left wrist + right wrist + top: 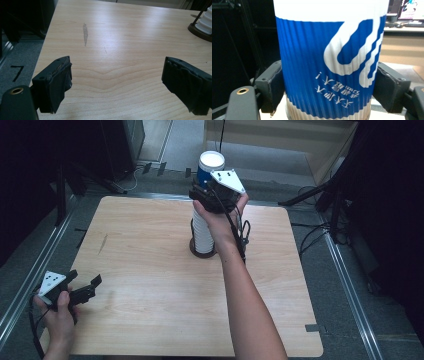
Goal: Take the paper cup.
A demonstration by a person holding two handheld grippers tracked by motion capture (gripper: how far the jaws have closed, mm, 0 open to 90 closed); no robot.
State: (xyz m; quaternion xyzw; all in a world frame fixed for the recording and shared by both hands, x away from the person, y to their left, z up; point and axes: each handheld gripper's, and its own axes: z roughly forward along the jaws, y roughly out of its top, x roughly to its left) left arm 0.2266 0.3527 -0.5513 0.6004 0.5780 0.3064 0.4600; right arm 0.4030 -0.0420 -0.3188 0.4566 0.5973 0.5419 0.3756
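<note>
A blue-and-white ribbed paper cup (205, 171) is upside down at the top of a tall stack of white cups (202, 233), which stands on a dark round base (202, 252) at the table's far middle. My right gripper (202, 190) is shut on the blue cup, and in the right gripper view its pads press both sides of the cup (317, 50). My left gripper (86, 277) rests low at the table's front left, open with nothing between its jaws (115, 82). The left gripper view catches the stack (206, 23) at its far right.
The wooden table (150, 295) has a grey smear (85, 33) on its left part. Black cables (245, 232) hang beside the stack. Dark stands and cables lie on the grey floor around the table, and a "7" mark (17, 72) lies off its left edge.
</note>
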